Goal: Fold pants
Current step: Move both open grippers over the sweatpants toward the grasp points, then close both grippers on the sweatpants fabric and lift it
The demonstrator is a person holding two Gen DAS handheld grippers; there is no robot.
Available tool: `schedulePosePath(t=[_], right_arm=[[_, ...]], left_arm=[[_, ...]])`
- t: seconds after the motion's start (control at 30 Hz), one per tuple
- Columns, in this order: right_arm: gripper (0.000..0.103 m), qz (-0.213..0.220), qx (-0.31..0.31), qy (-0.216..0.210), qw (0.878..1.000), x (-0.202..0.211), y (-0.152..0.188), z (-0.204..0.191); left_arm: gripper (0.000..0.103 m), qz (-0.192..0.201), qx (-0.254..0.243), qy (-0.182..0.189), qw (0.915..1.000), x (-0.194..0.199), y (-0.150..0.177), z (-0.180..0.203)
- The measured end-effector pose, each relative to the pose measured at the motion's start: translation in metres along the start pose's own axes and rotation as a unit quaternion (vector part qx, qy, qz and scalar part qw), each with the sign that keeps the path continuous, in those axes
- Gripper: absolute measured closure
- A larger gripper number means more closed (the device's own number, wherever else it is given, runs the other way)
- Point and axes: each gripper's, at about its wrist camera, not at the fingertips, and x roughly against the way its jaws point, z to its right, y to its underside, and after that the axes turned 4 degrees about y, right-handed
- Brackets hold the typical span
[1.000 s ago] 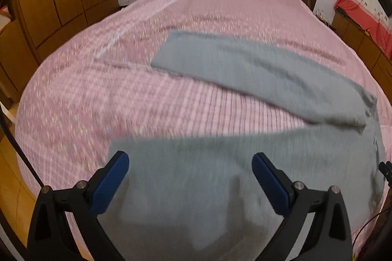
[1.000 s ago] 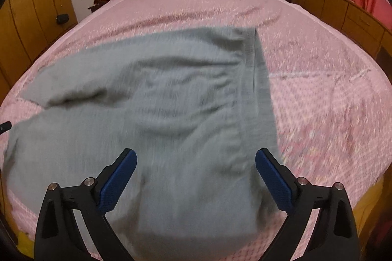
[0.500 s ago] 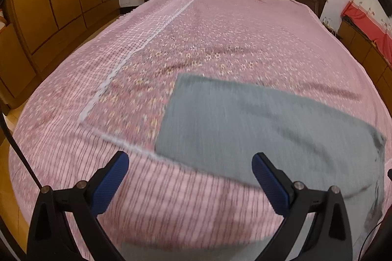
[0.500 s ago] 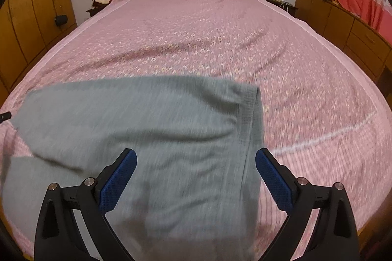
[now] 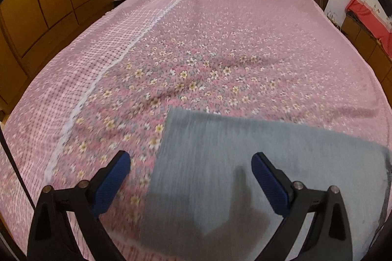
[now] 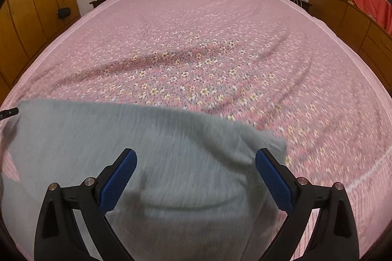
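1. Since 1 s ago both views have swept forward and down: the near leg filled the bottom of the left wrist view then, now only the far leg's hem end of the grey pants (image 5: 245, 163) shows.
2. Pants lie flat on the pink floral bed (image 5: 220, 52), near its foot edge; waistband end sits in the right view (image 6: 171, 163).
3. Left claw (image 5: 191, 177) released, jaws wide, straddling the hem edge, nothing held.
4. Right claw (image 6: 196, 175) released too, over the waist corner.
5. Judgement: approach to far edge, fold not started.
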Motion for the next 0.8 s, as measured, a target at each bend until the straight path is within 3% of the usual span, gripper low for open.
schedulePosePath(t=[0.2, 0.37, 0.6, 0.7, 0.8], right_arm=[[0.004, -0.014, 0.027, 0.008, 1.0, -0.03, -0.014, -0.008], [0.005, -0.031, 0.056, 0.012, 0.998, -0.053, -0.017, -0.015], [0.007, -0.053, 0.043, -0.017, 0.998, -0.072, -0.021, -0.012], [0.02, -0.052, 0.045, -0.03, 0.997, -0.072, -0.022, -0.013], [0.057, -0.045, 0.056, -0.045, 0.996, -0.064, -0.022, -0.018]], left_arm=[[0.004, -0.016, -0.008, -0.011, 0.9998, -0.025, -0.008, 0.001], [0.004, -0.007, -0.015, -0.012, 0.9998, -0.035, -0.008, 0.004], [0.013, 0.005, -0.02, -0.005, 0.9998, -0.041, -0.008, 0.009], [0.031, 0.007, -0.025, 0.004, 0.9997, -0.038, -0.007, 0.015], [0.062, 0.005, -0.034, 0.012, 0.9993, -0.033, -0.007, 0.019]])
